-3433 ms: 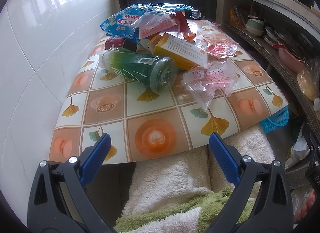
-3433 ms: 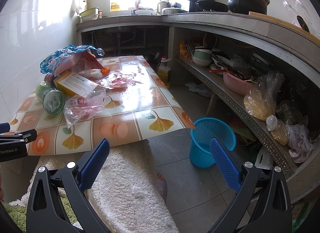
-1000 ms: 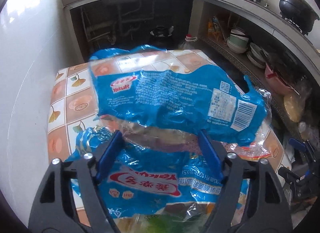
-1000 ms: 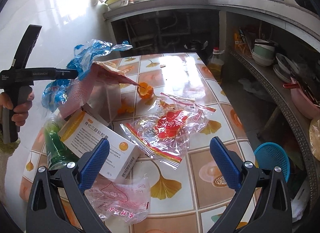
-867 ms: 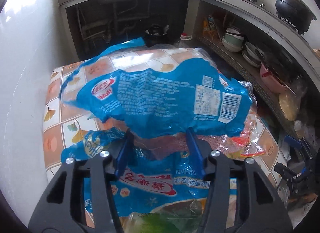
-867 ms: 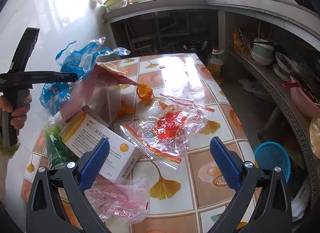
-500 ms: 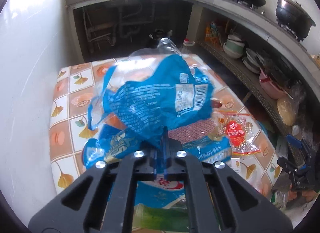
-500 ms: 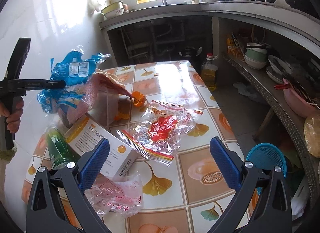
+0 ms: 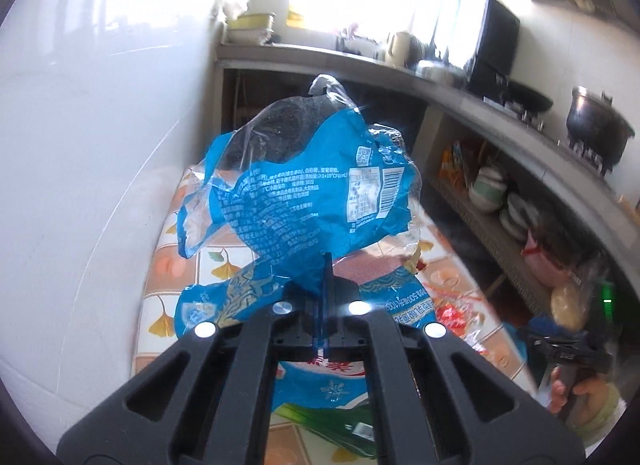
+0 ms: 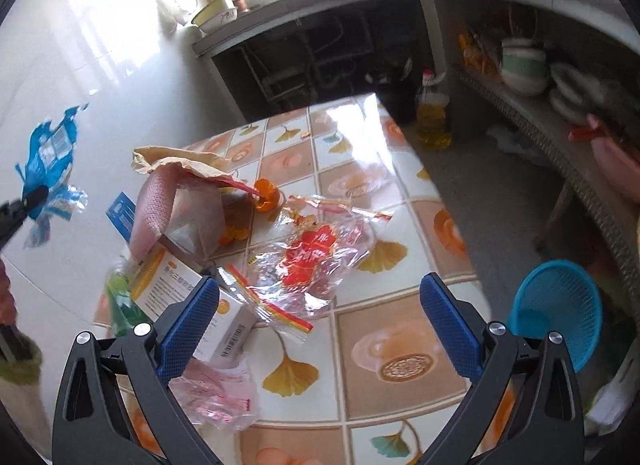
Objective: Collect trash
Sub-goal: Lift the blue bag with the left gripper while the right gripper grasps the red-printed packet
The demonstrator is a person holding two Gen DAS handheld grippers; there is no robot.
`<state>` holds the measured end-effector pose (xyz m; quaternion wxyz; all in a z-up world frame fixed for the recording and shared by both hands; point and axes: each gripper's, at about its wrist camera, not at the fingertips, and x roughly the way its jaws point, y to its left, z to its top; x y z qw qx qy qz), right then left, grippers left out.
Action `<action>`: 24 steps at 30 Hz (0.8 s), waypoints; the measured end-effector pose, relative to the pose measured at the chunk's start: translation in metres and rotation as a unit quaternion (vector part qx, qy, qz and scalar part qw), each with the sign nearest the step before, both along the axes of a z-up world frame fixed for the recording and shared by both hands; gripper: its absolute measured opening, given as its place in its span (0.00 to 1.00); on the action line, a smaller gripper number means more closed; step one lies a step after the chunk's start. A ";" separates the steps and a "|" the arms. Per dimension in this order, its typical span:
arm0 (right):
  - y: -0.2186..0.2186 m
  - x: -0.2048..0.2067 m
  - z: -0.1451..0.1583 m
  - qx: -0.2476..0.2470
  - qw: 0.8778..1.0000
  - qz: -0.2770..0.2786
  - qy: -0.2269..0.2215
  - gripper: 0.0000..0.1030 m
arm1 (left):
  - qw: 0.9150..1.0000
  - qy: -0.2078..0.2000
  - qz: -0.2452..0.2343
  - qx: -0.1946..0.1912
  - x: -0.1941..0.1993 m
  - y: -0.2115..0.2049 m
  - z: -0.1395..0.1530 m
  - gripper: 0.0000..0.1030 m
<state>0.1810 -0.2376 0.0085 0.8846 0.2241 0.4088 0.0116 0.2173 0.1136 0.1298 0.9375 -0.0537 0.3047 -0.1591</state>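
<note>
Left gripper (image 9: 325, 265) clamped on blue wrapper (image 9: 316, 193) (aloft), right gripper (image 10: 320, 317) wide apart above table (image 10: 400, 345).

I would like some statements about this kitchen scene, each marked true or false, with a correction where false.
1. The left gripper is shut on the blue plastic wrapper. True.
2. The right gripper holds the clear bag with red print. False: its jaws stand open and empty above the tiled table.
3. The blue plastic basket stands on the table. False: it is on the floor beside the table.
4. The white and yellow cardboard box lies on the table. True.
5. The blue wrapper lies flat on the table. False: it hangs lifted in the left gripper.
</note>
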 end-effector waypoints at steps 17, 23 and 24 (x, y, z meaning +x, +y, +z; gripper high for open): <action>-0.020 0.052 -0.089 0.220 0.966 -0.083 0.104 0.40 | 0.999 0.013 -0.015 -0.037 -0.033 0.004 -0.025 0.00; -0.026 0.046 -0.093 0.219 0.966 -0.087 0.102 0.19 | 0.999 0.008 -0.023 -0.037 -0.038 0.004 -0.025 0.00; -0.028 0.044 -0.093 0.221 0.966 -0.089 0.099 0.16 | 0.999 0.008 -0.024 -0.036 -0.039 0.003 -0.024 0.00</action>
